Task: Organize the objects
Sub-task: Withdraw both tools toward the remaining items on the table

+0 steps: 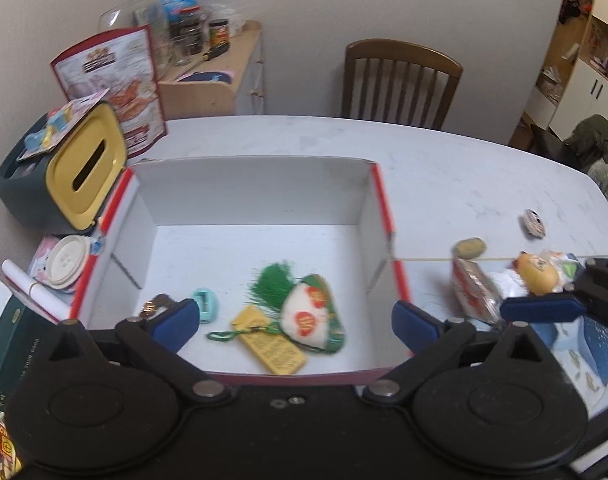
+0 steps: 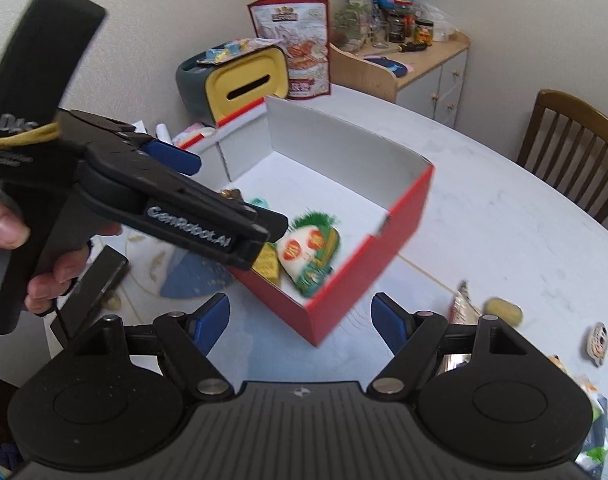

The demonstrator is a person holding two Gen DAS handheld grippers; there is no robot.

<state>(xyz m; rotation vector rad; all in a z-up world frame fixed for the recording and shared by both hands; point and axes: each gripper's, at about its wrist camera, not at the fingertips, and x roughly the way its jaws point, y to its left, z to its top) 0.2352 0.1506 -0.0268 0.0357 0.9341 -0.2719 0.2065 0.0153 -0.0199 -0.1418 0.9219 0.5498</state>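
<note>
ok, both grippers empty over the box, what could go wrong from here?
1. The left gripper hangs open over the box's near wall; dropping lower might clip it and shove the light box.
2. The right gripper sits close beside the left; reaching together risks a collision.
3. The foil packet, yellow-headed toy and olive piece cluster tightly, so one grasp could knock the others.

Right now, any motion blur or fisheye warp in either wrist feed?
Left wrist view: the pouch in the red box is smeared and the items right of the box are soft; the table edge bows. Right wrist view: the box's near corner and the pouch are streaked, while the right gripper stays sharp.
</note>
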